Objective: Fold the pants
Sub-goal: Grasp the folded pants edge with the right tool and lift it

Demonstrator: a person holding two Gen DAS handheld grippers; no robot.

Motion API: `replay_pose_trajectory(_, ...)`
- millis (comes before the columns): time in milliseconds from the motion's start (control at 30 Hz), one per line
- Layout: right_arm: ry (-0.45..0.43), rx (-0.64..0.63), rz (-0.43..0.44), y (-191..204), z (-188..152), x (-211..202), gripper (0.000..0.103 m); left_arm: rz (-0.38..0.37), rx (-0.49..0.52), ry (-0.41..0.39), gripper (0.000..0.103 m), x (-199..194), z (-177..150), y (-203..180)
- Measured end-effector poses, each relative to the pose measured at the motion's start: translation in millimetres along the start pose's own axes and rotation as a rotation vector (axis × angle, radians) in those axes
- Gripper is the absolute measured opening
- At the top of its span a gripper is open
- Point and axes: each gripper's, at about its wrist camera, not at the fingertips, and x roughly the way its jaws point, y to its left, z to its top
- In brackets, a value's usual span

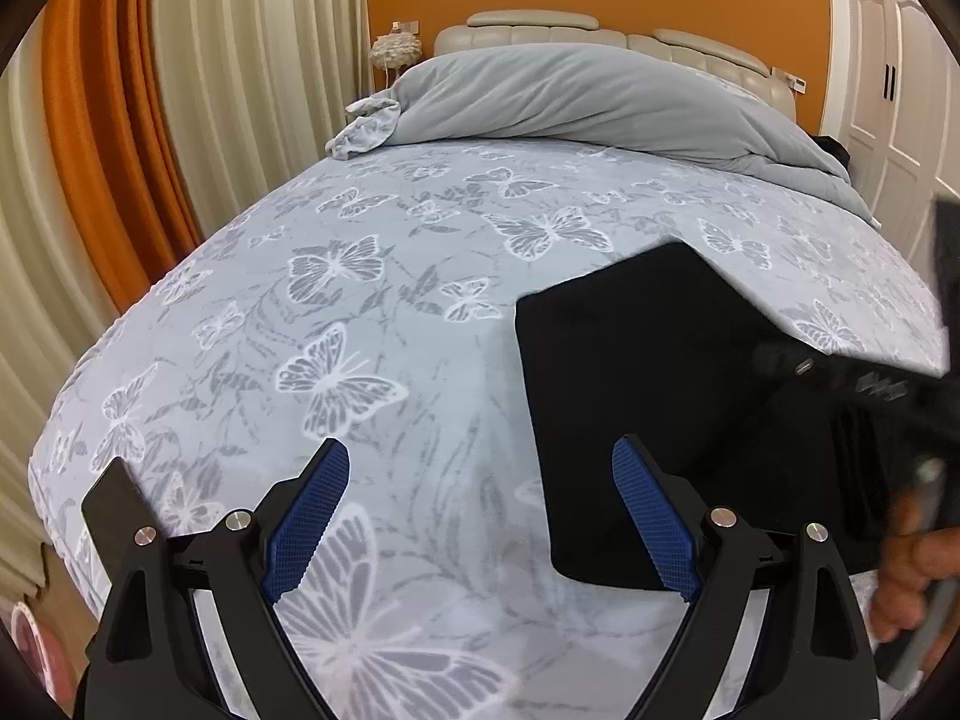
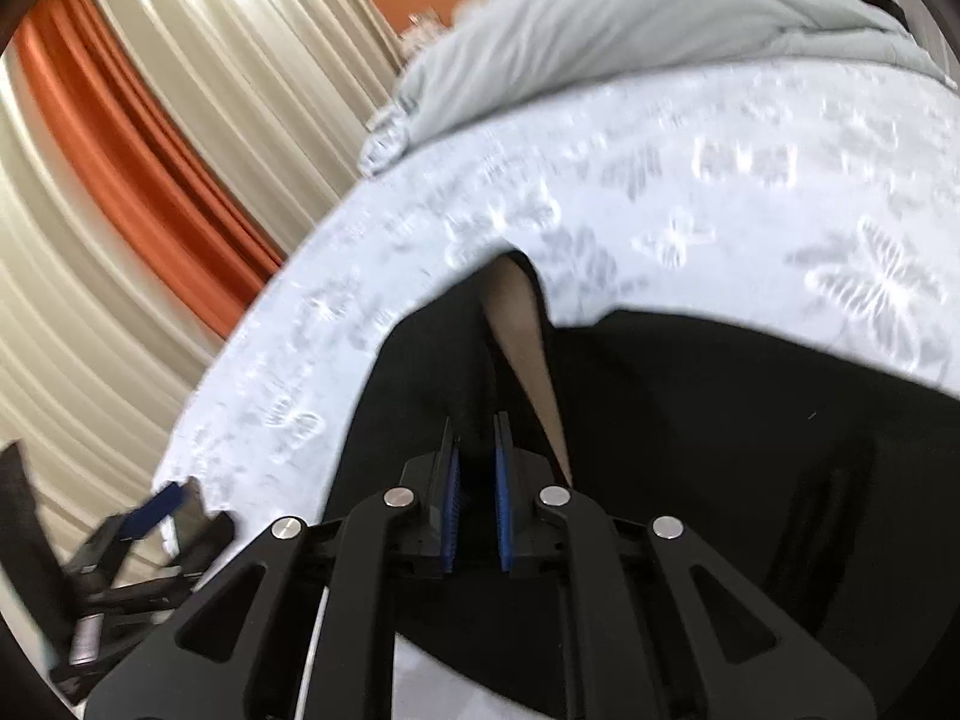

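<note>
Black pants (image 1: 648,360) lie as a folded dark slab on the butterfly-print bed sheet (image 1: 360,300), right of centre in the left wrist view. My left gripper (image 1: 480,450) hangs open above the sheet, its right blue pad (image 1: 654,516) over the slab's near left edge, nothing between the pads. In the right wrist view my right gripper (image 2: 477,438) is shut on a raised fold of the pants (image 2: 690,420); a pale inner lining (image 2: 528,336) shows just beyond. The left gripper (image 2: 186,510) appears blurred at the lower left. A hand (image 1: 918,564) holds the right gripper's handle.
A bunched grey duvet (image 1: 570,96) lies across the head of the bed under the cream headboard (image 1: 540,30). Cream and orange curtains (image 1: 120,150) hang past the bed's left edge. White wardrobe doors (image 1: 888,90) stand on the right.
</note>
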Motion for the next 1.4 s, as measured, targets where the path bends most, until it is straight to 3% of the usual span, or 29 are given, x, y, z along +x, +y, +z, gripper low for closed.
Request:
replay_pose_trajectory(100,-0.025,-0.031,-0.012,4,1,-16,0.009,-0.006,0.003,0.001,0.087,1,2,-9)
replay_pose_trajectory(200,0.082,-0.011,-0.01,-10,-6,1,0.019,-0.006,0.011,0.001,0.087,3,2,-19)
replay_pose_trajectory(267,0.159,0.055,-0.058,-29,-14,20,0.019,0.002,0.018,0.009,0.087,6,1,-22)
replay_pose_trajectory(400,0.214,0.124,-0.116,-53,-17,47,0.022,-0.007,0.007,0.039,0.087,11,-1,-20)
replay_pose_trajectory(467,0.204,0.156,-0.089,-56,-14,51,0.039,-0.022,-0.002,0.048,0.087,11,-3,-14)
replay_pose_trajectory(567,0.18,0.175,-0.036,-55,-9,54,0.05,-0.011,0.001,0.041,0.087,11,-4,-4)
replay_pose_trajectory(600,0.185,0.194,-0.007,-57,-8,57,0.06,-0.01,-0.005,0.045,0.087,12,-4,2)
replay_pose_trajectory(633,0.189,0.214,0.022,-59,-8,61,0.063,-0.015,-0.011,0.05,0.087,13,-4,6)
replay_pose_trajectory(767,0.214,0.263,0.163,-55,-8,70,0.065,-0.038,-0.061,0.078,0.087,18,-5,27)
replay_pose_trajectory(800,0.222,0.281,0.197,-55,-10,75,0.072,-0.043,-0.078,0.083,0.087,18,-5,32)
replay_pose_trajectory(900,0.212,0.283,0.219,-50,-12,81,0.084,-0.053,-0.125,0.085,0.087,18,-4,44)
replay_pose_trajectory(1133,0.176,0.344,0.363,-44,-3,65,0.091,-0.065,-0.125,0.065,0.087,12,-1,41)
replay_pose_trajectory(1233,0.207,0.29,0.276,-38,-2,72,0.09,-0.068,-0.116,0.065,0.087,13,0,36)
replay_pose_trajectory(1267,0.217,0.274,0.253,-36,-5,76,0.079,-0.067,-0.114,0.066,0.087,14,0,34)
replay_pose_trajectory(1300,0.228,0.248,0.216,-34,-9,80,0.057,-0.068,-0.115,0.068,0.087,15,1,32)
replay_pose_trajectory(1333,0.239,0.223,0.182,-33,-11,84,0.045,-0.069,-0.118,0.07,0.087,16,1,31)
replay_pose_trajectory(1367,0.253,0.193,0.155,-29,-14,88,0.021,-0.072,-0.122,0.072,0.087,16,2,30)
replay_pose_trajectory(1400,0.246,0.189,0.171,-26,-15,87,0.019,-0.076,-0.127,0.072,0.087,17,3,29)
